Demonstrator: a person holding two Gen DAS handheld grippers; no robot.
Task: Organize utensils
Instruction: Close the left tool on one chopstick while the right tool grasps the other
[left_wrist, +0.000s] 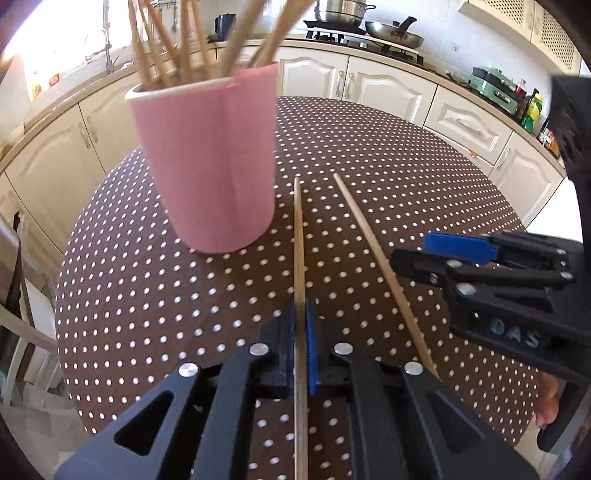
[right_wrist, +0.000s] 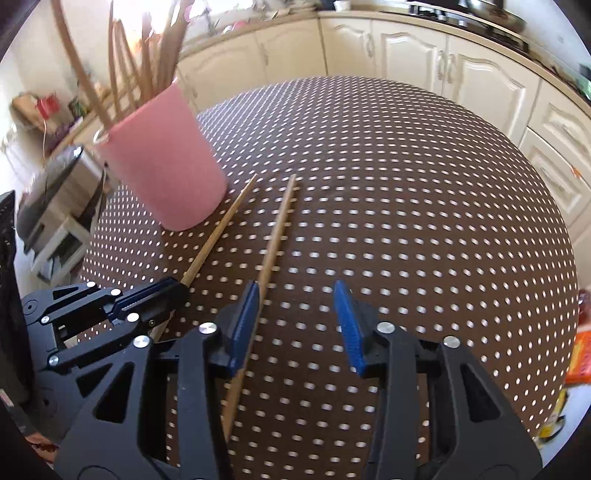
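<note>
Left gripper (left_wrist: 300, 328) clamped on one chopstick (left_wrist: 298, 236), second chopstick (right_wrist: 275, 236) flat on dotted table (right_wrist: 406, 184), right gripper (right_wrist: 295, 317) jaws apart around it, left pad touching, pink cup (left_wrist: 207, 162) of chopsticks at 11 o'clock

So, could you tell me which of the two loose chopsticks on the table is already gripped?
The chopstick nearer the pink cup: the left hand-held gripper is shut on it. The other lies free.

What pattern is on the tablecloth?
Brown tablecloth with small white polka dots; right wrist view shows it best.
</note>
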